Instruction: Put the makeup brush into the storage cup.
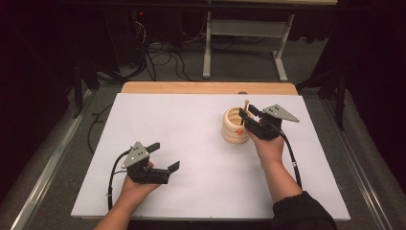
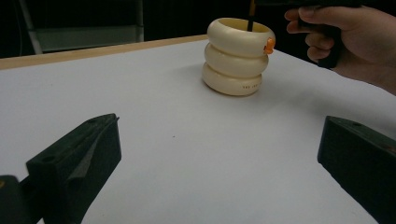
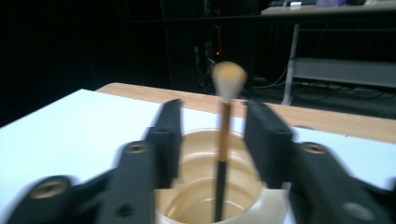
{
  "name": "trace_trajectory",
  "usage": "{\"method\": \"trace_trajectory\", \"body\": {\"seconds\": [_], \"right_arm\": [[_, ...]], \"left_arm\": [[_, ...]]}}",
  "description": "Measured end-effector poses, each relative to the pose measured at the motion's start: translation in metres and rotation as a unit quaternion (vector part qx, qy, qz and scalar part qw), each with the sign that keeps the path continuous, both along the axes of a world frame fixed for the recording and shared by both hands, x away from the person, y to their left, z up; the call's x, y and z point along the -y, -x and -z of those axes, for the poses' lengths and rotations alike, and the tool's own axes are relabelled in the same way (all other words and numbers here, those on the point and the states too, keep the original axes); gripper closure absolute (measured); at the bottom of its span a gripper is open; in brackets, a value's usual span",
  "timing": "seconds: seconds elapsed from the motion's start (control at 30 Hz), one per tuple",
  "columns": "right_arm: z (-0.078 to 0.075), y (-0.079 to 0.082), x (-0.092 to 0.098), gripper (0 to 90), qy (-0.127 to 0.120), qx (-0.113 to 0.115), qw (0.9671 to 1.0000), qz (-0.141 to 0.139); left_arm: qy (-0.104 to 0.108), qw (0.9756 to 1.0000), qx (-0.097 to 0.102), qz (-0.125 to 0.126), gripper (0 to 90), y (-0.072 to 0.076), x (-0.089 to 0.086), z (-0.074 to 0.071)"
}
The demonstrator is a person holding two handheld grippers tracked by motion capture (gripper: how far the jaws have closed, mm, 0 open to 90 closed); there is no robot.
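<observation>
A cream holder made of three stacked rings stands on the white board, right of centre. It carries a small orange tab on its side. A brush with a black-and-tan handle and a pale tuft stands upright inside the holder. My right gripper is open over the holder's mouth, one jaw on each side of the handle and a gap on both sides. At the front left, my left gripper rests low above the board, open, with nothing between its jaws. In its own view the left gripper points at the holder.
A wooden table edge runs behind the board. Beyond it are a grey desk frame and floor cables. Bare board lies between the two grippers.
</observation>
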State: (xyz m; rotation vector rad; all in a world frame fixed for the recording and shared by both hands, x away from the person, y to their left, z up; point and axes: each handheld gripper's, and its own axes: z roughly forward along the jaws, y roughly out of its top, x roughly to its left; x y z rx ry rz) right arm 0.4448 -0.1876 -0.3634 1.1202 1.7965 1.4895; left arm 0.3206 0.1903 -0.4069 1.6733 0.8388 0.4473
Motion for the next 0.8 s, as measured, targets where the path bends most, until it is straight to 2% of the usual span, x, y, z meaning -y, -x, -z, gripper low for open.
{"method": "trace_trajectory", "body": {"seconds": [0.07, 0.17, 0.57, 0.8], "right_arm": [[0.0002, -0.0005, 0.0006, 47.8, -0.002, -0.003, 1.0, 0.003], [0.0008, -0.0008, 0.0008, 44.3, -0.001, -0.007, 1.0, 0.005], [0.0024, -0.0008, -0.0018, 41.3, 0.004, -0.012, 0.9999, 0.0], [0.0036, 0.0001, -0.0034, 33.9, 0.008, -0.019, 0.9997, -0.013]], "left_arm": [[0.0, 1.0, 0.001, 0.0, 0.3, 0.0001, 0.0002, 0.0], [0.0, 1.0, 0.001, 0.0, 0.3, 0.0002, 0.0003, -0.0001], [0.0, 1.0, 0.001, 0.001, 0.4, 0.0005, -0.0001, -0.0005], [0.0, 1.0, 0.001, 0.0, 0.4, 0.0003, -0.0004, -0.0006]]}}
